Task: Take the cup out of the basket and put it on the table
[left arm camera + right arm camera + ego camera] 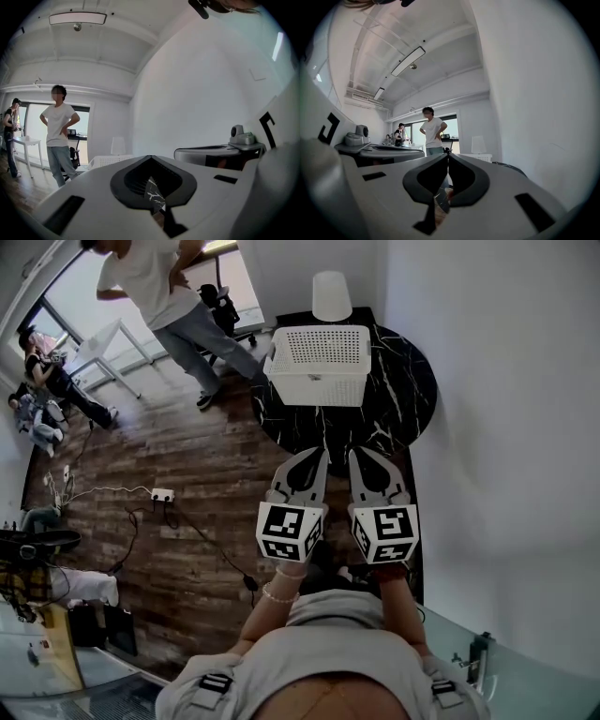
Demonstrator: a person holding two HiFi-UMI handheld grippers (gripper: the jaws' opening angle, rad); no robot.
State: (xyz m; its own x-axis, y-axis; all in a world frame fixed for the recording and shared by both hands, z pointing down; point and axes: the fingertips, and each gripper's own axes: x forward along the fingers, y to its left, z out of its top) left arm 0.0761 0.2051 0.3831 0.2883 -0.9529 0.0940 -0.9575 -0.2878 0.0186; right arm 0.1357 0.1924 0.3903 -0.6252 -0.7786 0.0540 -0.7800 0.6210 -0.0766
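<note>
The cup (331, 296) is not in the basket (319, 357). It stands on the black marble desk (403, 381) at the far edge, just behind the basket. Its long axis is vertical and its narrower end points up, so it is probably mouth down. The left claw (149, 158) and the right claw (446, 155) are each pressed together on nothing, and both hover at the near edge. A reach over the basket could knock the cup off the far edge. Its smooth, tapering wall may also slide out of a pinch taken too high.
</note>
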